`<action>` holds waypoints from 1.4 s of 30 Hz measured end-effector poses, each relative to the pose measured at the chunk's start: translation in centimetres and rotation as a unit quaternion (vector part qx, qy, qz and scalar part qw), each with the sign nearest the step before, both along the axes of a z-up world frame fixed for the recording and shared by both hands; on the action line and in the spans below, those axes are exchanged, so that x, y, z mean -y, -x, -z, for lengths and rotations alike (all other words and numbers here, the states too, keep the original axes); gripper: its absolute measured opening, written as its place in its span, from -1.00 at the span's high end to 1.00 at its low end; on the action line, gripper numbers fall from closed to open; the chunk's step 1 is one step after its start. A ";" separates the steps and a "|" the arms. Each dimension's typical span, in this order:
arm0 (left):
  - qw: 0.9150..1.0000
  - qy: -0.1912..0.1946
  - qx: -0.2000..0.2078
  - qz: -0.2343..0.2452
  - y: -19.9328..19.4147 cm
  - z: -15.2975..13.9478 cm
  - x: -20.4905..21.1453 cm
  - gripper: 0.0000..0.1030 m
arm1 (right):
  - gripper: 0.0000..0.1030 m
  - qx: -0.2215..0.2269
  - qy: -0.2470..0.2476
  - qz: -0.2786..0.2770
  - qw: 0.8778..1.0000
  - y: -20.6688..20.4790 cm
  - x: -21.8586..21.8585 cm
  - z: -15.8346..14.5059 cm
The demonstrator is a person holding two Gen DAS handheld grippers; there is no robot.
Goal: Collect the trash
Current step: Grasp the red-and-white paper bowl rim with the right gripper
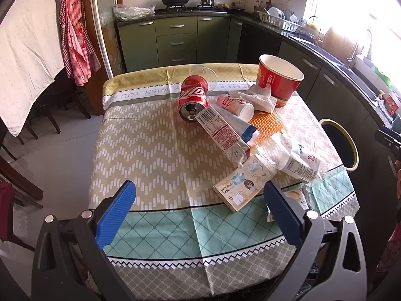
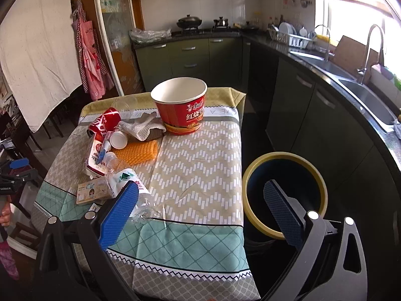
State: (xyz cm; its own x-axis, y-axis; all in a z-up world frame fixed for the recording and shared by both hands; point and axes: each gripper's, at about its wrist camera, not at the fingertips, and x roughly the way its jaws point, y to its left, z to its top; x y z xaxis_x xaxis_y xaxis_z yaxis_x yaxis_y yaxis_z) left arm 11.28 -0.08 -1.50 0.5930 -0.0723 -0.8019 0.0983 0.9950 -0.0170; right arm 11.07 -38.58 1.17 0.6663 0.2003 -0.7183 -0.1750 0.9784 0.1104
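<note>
Trash lies in a heap on the table: a red cola can [image 1: 193,95] on its side, a milk carton [image 1: 223,131], a small pink bottle [image 1: 235,106], an orange mesh pad [image 1: 267,124], a crumpled clear plastic bottle [image 1: 298,165], a tape box [image 1: 241,188] and a red noodle bucket [image 1: 279,80] with a crumpled tissue [image 1: 260,96]. My left gripper [image 1: 200,198] is open above the table's near edge, left of the tape box. My right gripper [image 2: 200,198] is open; its left finger [image 2: 120,210] overlaps the plastic bottle [image 2: 125,183]. The bucket [image 2: 180,105] stands far.
A dark bin with a yellow rim [image 2: 284,195] stands on the floor right of the table [image 2: 200,160]; it also shows in the left wrist view [image 1: 343,145]. Green kitchen cabinets [image 1: 175,40], a counter with a sink [image 2: 363,92] and chairs [image 1: 15,165] at the left surround the table.
</note>
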 end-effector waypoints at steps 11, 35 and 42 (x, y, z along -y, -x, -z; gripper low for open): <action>0.998 -0.009 -0.050 0.032 -8.3 -0.9 1.8 -0.89 | -0.81 -0.119 -0.022 -0.013 0.993 -17.0 -1.2 -1.9; 0.995 -0.033 -0.072 0.059 -13.3 0.6 2.3 -0.89 | 0.77 -0.276 0.021 0.032 0.960 -33.1 -4.1 6.0; 0.994 -0.039 -0.074 0.074 -12.5 0.6 3.1 -0.89 | 0.86 -0.279 0.023 0.042 0.959 -33.6 -4.2 6.9</action>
